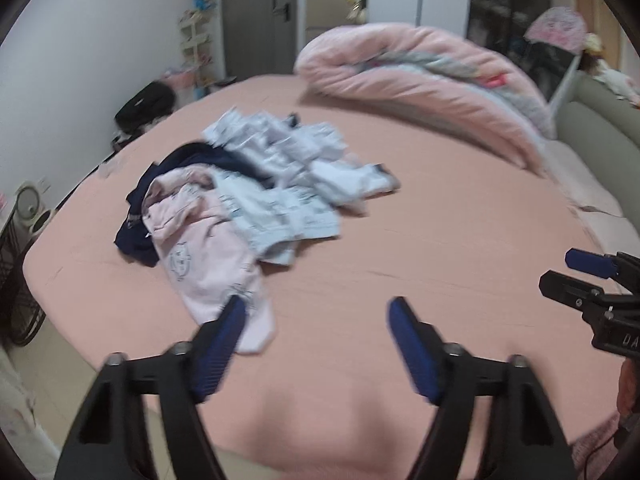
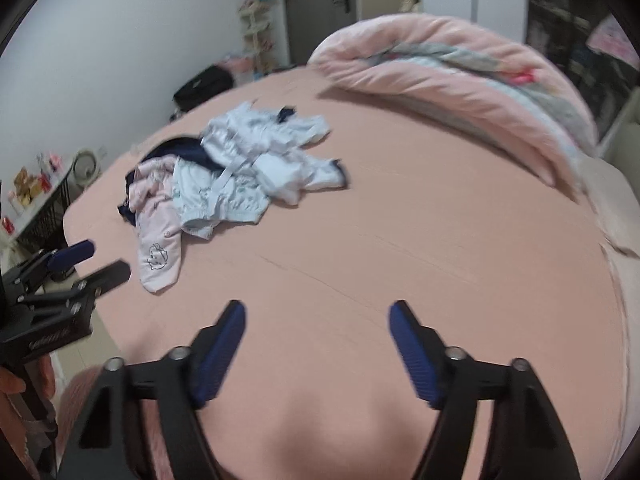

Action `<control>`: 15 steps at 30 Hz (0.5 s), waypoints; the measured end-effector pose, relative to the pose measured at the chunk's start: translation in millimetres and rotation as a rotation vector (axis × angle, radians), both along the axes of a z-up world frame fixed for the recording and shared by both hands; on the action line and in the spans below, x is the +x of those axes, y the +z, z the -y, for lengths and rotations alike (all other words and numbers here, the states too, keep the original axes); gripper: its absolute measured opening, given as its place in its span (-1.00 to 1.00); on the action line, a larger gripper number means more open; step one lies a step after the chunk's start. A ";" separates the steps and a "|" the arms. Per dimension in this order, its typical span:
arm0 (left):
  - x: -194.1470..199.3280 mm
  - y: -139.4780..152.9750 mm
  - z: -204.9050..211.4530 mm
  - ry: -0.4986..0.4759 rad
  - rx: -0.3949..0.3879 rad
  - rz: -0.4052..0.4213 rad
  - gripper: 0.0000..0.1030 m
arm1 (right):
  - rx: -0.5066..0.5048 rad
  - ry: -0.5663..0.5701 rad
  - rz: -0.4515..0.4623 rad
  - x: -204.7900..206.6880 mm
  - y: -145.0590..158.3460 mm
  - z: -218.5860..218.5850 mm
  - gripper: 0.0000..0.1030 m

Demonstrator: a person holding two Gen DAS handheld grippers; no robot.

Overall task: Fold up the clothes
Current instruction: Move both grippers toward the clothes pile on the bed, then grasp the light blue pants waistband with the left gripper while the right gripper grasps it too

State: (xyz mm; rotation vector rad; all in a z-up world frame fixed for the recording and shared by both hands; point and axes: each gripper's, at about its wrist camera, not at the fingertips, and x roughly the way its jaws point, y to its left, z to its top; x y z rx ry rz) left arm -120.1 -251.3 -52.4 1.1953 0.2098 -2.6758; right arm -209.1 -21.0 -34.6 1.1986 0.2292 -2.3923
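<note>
A heap of small clothes lies on the pink bed (image 1: 400,240): a pale pink garment (image 1: 204,264) with a cartoon print nearest me, light blue printed pieces (image 1: 280,184) behind it, a navy piece (image 1: 140,216) at the left. My left gripper (image 1: 316,316) hangs open above the bed's near edge, its left finger (image 1: 230,320) in front of the pink garment's hem, nothing between the pads. My right gripper (image 2: 316,316) is open over bare sheet, right of the pink garment (image 2: 158,248) and the heap (image 2: 248,168). Each gripper shows at the other view's edge: the right gripper (image 1: 576,276), the left gripper (image 2: 88,264).
A rolled pink and grey duvet (image 1: 432,84) lies across the far right of the bed, with a grey headboard (image 1: 592,120) beyond. A black bag (image 1: 146,104), a shelf of toys (image 1: 196,40) and a grey door (image 1: 260,12) stand at the back. A dark rack (image 2: 40,216) stands left.
</note>
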 end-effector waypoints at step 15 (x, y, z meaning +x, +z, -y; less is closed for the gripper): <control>-96.1 -79.7 73.2 0.007 0.131 0.087 -0.13 | 0.069 0.068 0.084 -124.7 -107.3 148.0 0.25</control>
